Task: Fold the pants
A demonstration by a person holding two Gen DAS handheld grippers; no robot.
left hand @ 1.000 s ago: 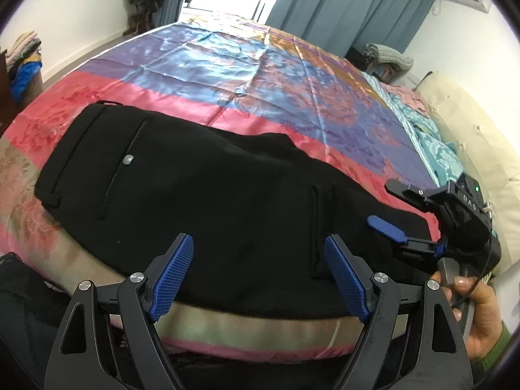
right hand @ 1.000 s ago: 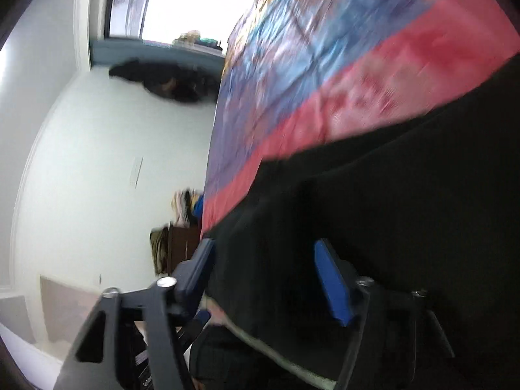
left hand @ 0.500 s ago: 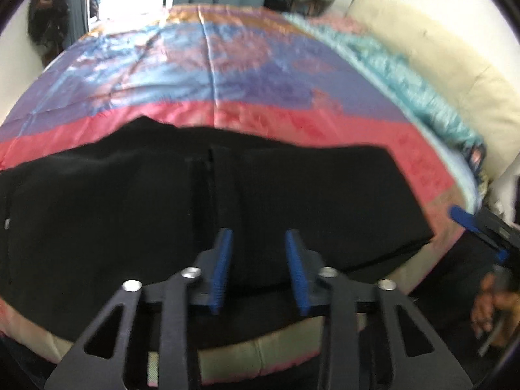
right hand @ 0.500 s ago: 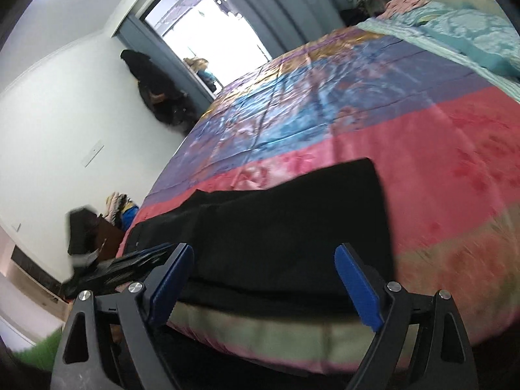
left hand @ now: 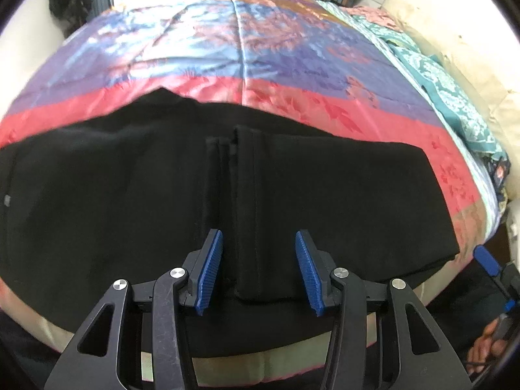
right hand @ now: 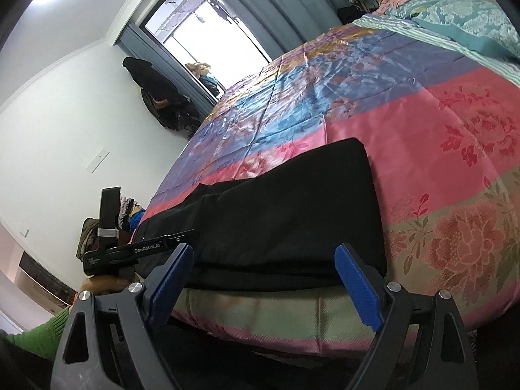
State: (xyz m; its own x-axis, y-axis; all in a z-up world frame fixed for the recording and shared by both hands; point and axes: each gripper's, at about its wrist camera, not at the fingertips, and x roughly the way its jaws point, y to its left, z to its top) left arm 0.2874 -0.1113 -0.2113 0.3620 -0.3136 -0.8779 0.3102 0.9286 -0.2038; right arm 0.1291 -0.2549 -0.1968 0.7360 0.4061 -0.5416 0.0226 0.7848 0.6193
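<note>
The black fabric pants were laid flat across the near edge of the bed with the pink, blue and purple floral satin cover, folded over on themselves, with a narrow hemmed end lying on top at the middle. In the left wrist view, the left tool was held just over the near edge of the pants, its blue ribbed pads set moderately apart on either side of that hemmed end, nothing being gripped. In the right wrist view, the right tool was held before the bed's edge at the right-hand folded end of the pants, its pads spread wide and empty; contact with the fabric could not be judged.

To the left of the bed, a white wall and a pile of clothes were seen; farther along, a bright window with grey-blue curtains. At the right, a teal patterned blanket and a cream headboard bordered the bed. Nothing was lying between either tool and the pants.

Compared with half a second earlier, the left tool's pads were found wider apart, and the right tool was seen closer to the fabric's end. A second earlier the left tool had been opened wider and aimed at the waistband end.
</note>
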